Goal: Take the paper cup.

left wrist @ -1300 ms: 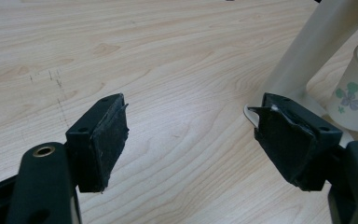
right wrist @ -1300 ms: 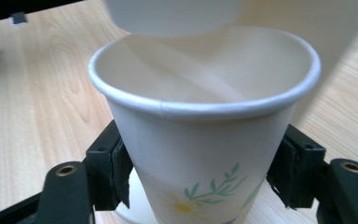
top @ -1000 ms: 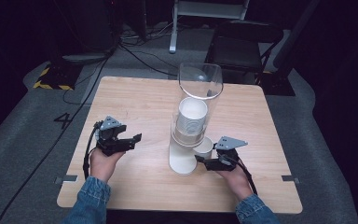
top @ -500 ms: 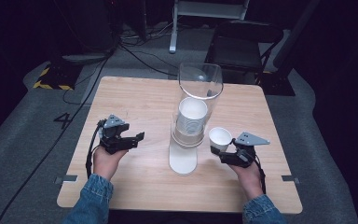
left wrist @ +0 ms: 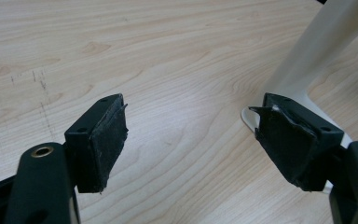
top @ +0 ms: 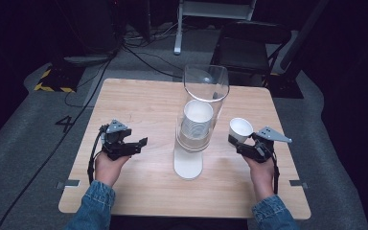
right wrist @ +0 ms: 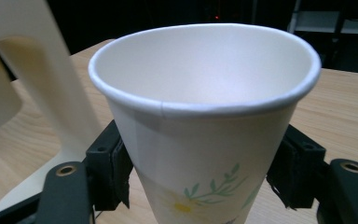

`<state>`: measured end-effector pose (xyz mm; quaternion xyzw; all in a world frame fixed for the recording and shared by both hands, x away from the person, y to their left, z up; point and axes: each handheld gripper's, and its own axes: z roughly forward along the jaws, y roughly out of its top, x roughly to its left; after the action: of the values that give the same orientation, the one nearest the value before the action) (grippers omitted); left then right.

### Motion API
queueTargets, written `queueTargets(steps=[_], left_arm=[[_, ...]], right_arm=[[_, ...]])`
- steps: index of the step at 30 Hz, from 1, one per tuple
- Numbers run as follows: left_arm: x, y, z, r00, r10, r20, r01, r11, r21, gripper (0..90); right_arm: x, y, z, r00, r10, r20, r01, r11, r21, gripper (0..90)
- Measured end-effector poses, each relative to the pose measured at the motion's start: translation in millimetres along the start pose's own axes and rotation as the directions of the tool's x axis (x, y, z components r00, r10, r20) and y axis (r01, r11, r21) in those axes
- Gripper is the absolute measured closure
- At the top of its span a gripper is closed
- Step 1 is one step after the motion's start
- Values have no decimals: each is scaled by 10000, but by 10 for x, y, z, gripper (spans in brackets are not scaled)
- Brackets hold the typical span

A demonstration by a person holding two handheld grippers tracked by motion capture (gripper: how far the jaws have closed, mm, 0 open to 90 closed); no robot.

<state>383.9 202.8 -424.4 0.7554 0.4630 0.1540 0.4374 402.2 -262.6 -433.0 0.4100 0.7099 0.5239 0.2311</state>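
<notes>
Left gripper [top: 141, 142]: jaws apart, empty, low over table [top: 139, 100], left of dispenser [top: 194, 143]. Dispenser mid-table, upright, holding one cup stack [top: 197, 120]. Right gripper [top: 235, 143]: clamped on one paper cup [top: 241, 128], upright, mouth up, just right of dispenser, off the table. One loose cup, nearer right hand.

Two denim-sleeved forearms reach in from the near edge, the left hand [top: 106, 165] holding the left gripper [top: 141, 143] level with its jaws spread wide apart and bare, while the right hand [top: 261, 171] holds the right gripper [top: 235, 142] raised, jaws clamped inward.
</notes>
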Motion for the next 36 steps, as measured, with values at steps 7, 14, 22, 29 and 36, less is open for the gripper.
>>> queueTargets(steps=[7,14,22,29,36], left_arm=[[35,-53,-36,9997,90,-244,-84,9996,253,250],[61,-100,-70,9995,50,-303,-39,9994,358,249],[101,-158,-141,9987,-172,-471,190,9992,364,247],[125,-208,-193,9982,-236,-554,259,9988,425,246],[155,-238,-240,9974,-352,-636,377,9986,376,245]], right_arm=[[-193,22,83,9978,262,607,-275,9994,217,323],[-404,-43,243,9896,-270,1414,172,9974,700,322],[-488,-91,396,9888,-192,1483,-17,9902,1398,322],[-521,-147,522,9909,-119,1344,-129,9831,1824,320],[-535,-209,620,9917,-165,1275,-110,9772,2119,317]])
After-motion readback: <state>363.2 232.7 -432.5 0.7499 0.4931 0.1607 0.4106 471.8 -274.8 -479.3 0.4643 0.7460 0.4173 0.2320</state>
